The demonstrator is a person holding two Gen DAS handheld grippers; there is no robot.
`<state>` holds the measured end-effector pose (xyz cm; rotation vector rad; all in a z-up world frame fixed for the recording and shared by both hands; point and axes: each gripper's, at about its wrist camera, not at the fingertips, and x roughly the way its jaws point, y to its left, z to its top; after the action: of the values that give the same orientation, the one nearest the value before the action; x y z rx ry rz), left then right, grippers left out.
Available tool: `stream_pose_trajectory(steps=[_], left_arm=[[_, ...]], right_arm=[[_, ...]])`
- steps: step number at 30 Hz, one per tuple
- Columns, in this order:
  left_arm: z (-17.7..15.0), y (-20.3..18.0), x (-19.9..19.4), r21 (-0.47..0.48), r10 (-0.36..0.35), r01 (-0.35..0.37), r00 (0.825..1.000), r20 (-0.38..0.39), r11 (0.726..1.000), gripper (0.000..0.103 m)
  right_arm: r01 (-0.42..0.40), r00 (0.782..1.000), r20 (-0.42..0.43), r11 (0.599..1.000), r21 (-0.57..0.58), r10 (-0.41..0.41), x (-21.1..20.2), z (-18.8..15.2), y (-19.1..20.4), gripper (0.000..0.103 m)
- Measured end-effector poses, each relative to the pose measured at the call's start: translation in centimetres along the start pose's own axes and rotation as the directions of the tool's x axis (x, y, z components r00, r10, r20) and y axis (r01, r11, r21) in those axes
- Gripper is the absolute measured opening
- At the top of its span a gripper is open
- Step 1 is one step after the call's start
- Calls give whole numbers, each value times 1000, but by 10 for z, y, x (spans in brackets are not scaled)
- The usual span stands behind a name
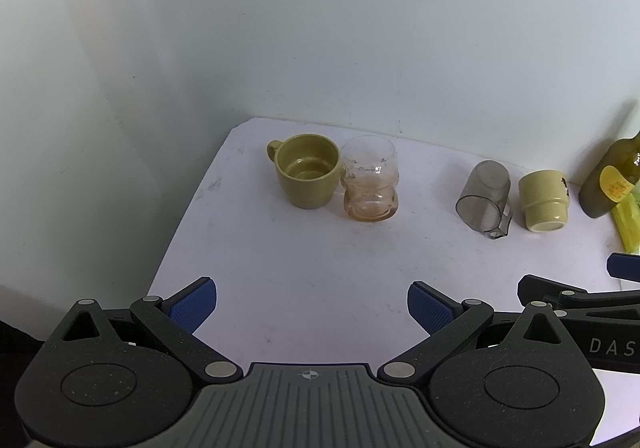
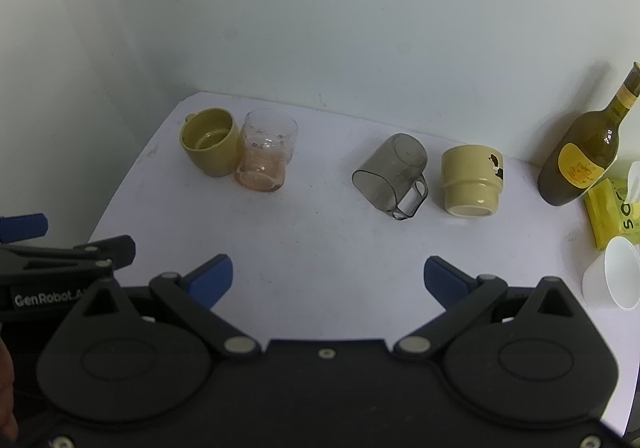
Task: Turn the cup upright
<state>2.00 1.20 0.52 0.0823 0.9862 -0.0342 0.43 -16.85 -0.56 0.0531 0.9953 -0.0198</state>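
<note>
While both the left gripper and right gripper gape wide and empty at bottom, a smoky translucent plastic mug lies tipped mid-frame.

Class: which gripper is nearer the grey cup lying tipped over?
Right. The right gripper sits almost straight in front of the grey cup; the left gripper is further off to its left.

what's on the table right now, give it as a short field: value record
upright: olive mug, touching clear ribbed glass
upside down: smoky plastic cup, cream ceramic cup
right edge: olive bottle, yellow packet, white paper cup
left gripper: open, holding nothing
right gripper: open, holding nothing
surface: white table
</note>
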Motion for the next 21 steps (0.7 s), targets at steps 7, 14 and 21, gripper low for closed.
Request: stream_pose_trajectory(steps=[7,14,21], left_arm=[[0,-2,3,16,-20,20,1000,-2,1000,103],[0,-1,6,29,-45,46,999,-9,999,103],[1,1,13,38,-80,81,996,-24,996,103]], right_arm=[[10,1000,-5,1000,15,-10,0,-1,-2,103],[36,999,-13,999,31,-35,0,0,-4,103],[59,998,-20,997,45,-58,0,-2,-3,103]])
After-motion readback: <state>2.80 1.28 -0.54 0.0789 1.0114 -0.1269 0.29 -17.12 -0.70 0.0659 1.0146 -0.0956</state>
